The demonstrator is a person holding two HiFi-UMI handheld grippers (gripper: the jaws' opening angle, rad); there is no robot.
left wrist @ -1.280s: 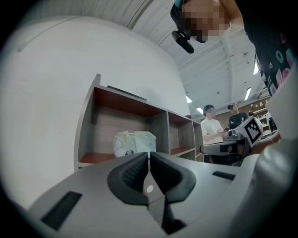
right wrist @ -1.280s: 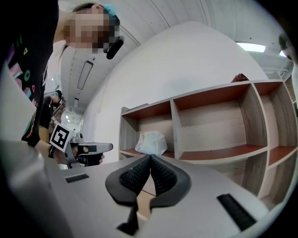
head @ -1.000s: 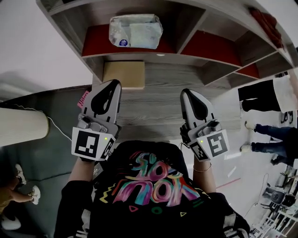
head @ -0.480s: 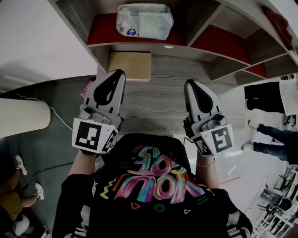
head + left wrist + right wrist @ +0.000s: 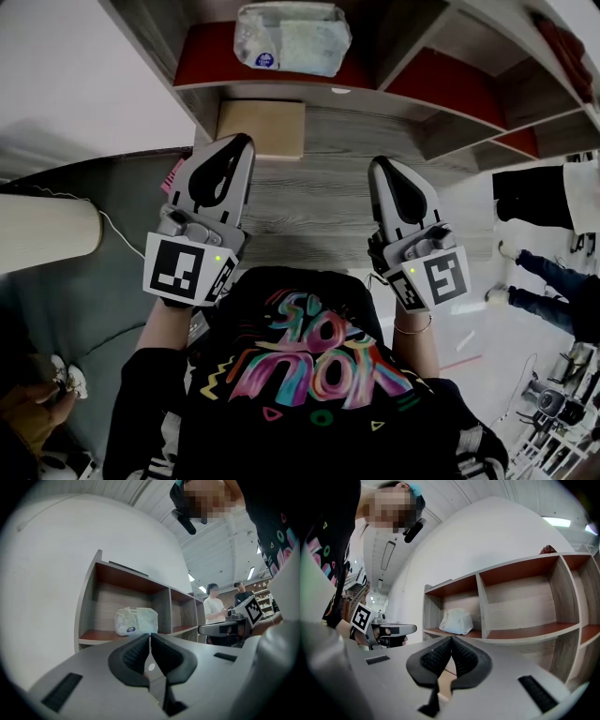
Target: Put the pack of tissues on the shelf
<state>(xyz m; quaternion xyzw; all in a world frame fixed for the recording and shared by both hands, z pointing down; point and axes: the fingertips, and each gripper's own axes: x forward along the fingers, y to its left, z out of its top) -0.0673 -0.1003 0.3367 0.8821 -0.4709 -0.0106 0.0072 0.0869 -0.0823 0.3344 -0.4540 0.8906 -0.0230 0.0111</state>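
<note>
Straight ahead of the person, seen from the head camera, stands a grey wood-grain shelf (image 5: 319, 159) with red-brown boards that divide it into open compartments. A pack of tissues (image 5: 291, 37), pale and crinkled in clear wrap with a small blue label, lies on the board of the leftmost compartment, well apart from both grippers. A flat tan box (image 5: 262, 128) sits in the compartment beneath the pack. A dark red cloth (image 5: 555, 47) lies on the far right end of the shelf.

Both grippers are held out low in front of the person's black printed shirt (image 5: 314, 366), side by side and pointing toward the shelf. The left gripper (image 5: 241, 142) points at the box, roughly in line with the pack above. Its own view shows the two dark ribbed pads pressed together at the tips, with nothing between them; the pack appears just above the tips, beyond them. The right gripper (image 5: 379, 165) points at the bare wood further right. Its view also shows the pads meeting at the tips, empty, with the pack off to the left in the first compartment.

A cream cylinder (image 5: 45, 246) lies at the left over a grey floor, with a thin cable (image 5: 117, 267) beside it. Other people (image 5: 539, 197) stand at the right edge.
</note>
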